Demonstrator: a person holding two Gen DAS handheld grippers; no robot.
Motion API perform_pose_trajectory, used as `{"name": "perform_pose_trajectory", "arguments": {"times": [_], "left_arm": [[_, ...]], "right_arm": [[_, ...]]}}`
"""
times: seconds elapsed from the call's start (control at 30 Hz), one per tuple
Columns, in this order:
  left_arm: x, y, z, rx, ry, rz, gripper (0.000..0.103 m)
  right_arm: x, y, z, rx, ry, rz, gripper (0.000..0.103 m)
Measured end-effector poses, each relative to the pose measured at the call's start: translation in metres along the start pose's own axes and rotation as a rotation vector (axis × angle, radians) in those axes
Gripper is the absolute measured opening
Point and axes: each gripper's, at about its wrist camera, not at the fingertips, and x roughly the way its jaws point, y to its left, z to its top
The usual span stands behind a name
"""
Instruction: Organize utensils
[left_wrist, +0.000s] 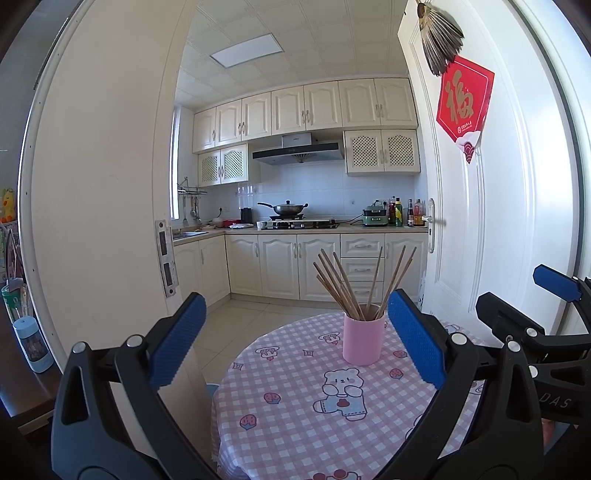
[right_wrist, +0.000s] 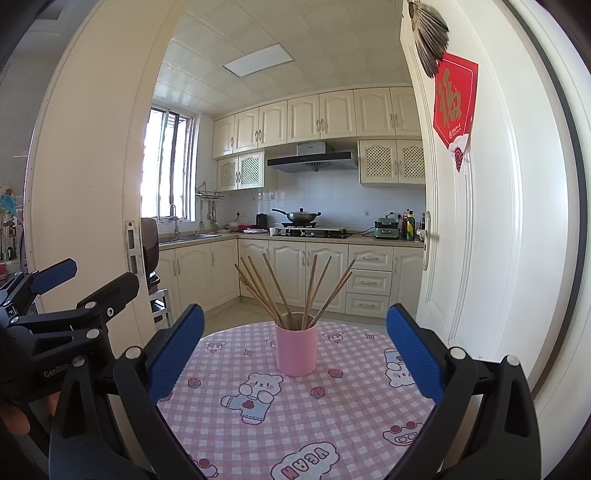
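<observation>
A pink cup (left_wrist: 362, 338) stands upright on a round table with a pink checked cloth (left_wrist: 295, 413). Several wooden chopsticks (left_wrist: 343, 284) stand fanned out in it. My left gripper (left_wrist: 295, 339) is open and empty, held above the near side of the table, with the cup just left of its right finger. In the right wrist view the same cup (right_wrist: 296, 350) and chopsticks (right_wrist: 288, 291) sit ahead between the fingers of my right gripper (right_wrist: 295, 350), which is open and empty. The right gripper (left_wrist: 546, 317) also shows in the left wrist view, to the right, and the left gripper (right_wrist: 66, 295) in the right wrist view, to the left.
A white door (left_wrist: 480, 221) with a red decoration stands open to the right of the table. A white door frame (left_wrist: 110, 221) is to the left. Behind is a kitchen with cream cabinets (left_wrist: 295, 269) and a stove with a wok (left_wrist: 288, 210). A blue bottle (left_wrist: 33, 347) stands at far left.
</observation>
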Motion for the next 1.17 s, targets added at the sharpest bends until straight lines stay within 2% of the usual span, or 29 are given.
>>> {"name": "perform_pose_trajectory", "arguments": {"times": [1.17], "left_arm": [[0.0056,-0.0012,-0.0032,-0.005,0.033,0.005,0.097]], "right_arm": [[0.0028,0.0052,-0.0054,0.013,0.021,-0.008,0.095]]}}
